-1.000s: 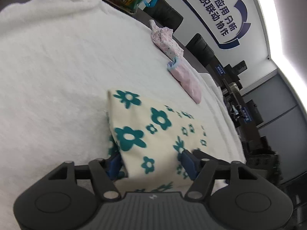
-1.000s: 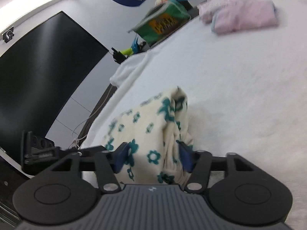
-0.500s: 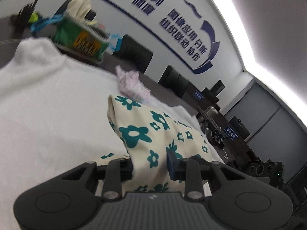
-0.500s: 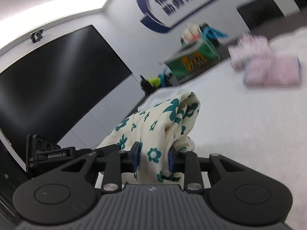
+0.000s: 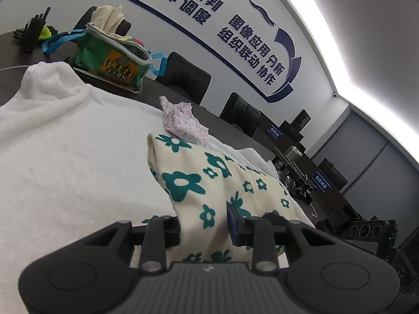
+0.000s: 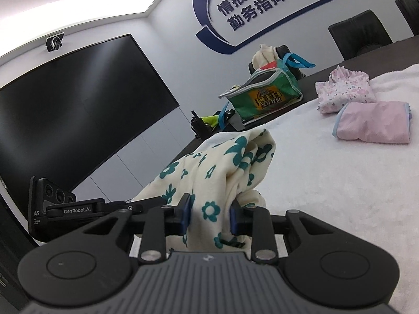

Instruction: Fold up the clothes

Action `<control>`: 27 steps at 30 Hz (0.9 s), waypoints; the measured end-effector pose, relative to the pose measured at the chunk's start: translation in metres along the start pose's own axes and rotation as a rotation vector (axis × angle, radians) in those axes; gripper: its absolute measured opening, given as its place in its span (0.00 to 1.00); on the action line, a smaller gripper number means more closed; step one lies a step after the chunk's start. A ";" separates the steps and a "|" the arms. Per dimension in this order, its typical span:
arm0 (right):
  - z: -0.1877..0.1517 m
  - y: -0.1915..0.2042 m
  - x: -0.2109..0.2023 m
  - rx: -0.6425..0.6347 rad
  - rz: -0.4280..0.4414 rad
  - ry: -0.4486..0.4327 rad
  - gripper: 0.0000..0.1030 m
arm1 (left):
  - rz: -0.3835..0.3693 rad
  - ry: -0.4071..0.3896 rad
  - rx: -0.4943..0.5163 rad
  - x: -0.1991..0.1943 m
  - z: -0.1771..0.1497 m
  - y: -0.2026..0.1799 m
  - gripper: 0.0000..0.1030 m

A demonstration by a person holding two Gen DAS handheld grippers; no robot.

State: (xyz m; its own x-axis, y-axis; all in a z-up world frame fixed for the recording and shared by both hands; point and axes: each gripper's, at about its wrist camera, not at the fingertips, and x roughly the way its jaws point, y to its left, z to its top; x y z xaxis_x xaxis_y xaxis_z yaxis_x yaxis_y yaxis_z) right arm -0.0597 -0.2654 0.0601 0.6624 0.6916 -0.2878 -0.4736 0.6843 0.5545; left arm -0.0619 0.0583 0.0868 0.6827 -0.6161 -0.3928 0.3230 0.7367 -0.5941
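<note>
Two corners of the cream garment with teal flowers (image 5: 209,183) are being pinched, one by the left hand-held gripper (image 5: 205,223) and one by the right hand-held gripper (image 6: 209,213), whose jaws have just been closing onto the cloth and are now being pressed against it from both sides. The near edge of the garment is being held raised off the white fleece cover (image 5: 65,162) of the bench, while its far part is being left draped down onto that cover. The step in hand is judged to be the lift that begins a fold. For the next move, both pinched corners are being called on to travel together, level with each other, forward over the resting part, so that the edges are being laid square before the jaws are spread; an uneven carry is likely to skew the fold. Farther back, a folded pink garment (image 6: 374,121) and a floral pink garment (image 6: 345,90) are being kept just beside each other, apparently already finished. Beyond them, a green zipped bag (image 6: 264,95) is being left on the dark bench top near the wall.
</note>
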 end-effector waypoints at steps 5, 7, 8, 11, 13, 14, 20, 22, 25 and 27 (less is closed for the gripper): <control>0.000 0.002 0.001 -0.009 -0.005 -0.001 0.27 | 0.006 0.002 0.003 0.000 -0.001 0.001 0.27; -0.001 0.002 0.002 -0.007 -0.009 0.004 0.27 | 0.011 0.006 0.002 0.002 -0.001 0.002 0.27; -0.002 0.001 0.003 -0.005 -0.011 0.007 0.27 | 0.012 0.009 0.000 0.002 -0.002 0.003 0.27; -0.003 0.000 0.005 -0.004 -0.016 0.014 0.27 | 0.015 0.010 -0.001 0.002 -0.001 0.004 0.27; -0.003 0.001 0.004 -0.007 -0.017 0.014 0.27 | 0.015 0.008 0.000 0.002 0.000 0.004 0.27; -0.003 0.002 0.004 -0.009 -0.016 0.014 0.27 | 0.014 0.007 0.001 0.002 0.000 0.004 0.27; 0.003 0.005 0.004 -0.014 -0.009 0.005 0.27 | 0.019 0.011 0.033 0.003 0.017 -0.001 0.27; 0.015 0.008 0.006 -0.020 -0.004 -0.010 0.27 | 0.019 0.013 0.061 0.004 0.035 -0.007 0.27; 0.045 0.021 0.009 -0.071 0.002 -0.062 0.27 | -0.028 0.027 0.057 0.008 0.072 -0.006 0.27; 0.067 0.032 0.013 -0.115 0.004 -0.093 0.27 | -0.051 0.027 0.029 0.015 0.101 -0.002 0.27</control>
State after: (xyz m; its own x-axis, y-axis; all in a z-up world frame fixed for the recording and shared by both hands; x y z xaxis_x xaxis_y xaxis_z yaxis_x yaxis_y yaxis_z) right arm -0.0274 -0.2500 0.1268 0.7088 0.6736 -0.2095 -0.5359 0.7072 0.4612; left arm 0.0137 0.0756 0.1531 0.6473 -0.6602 -0.3811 0.3760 0.7114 -0.5937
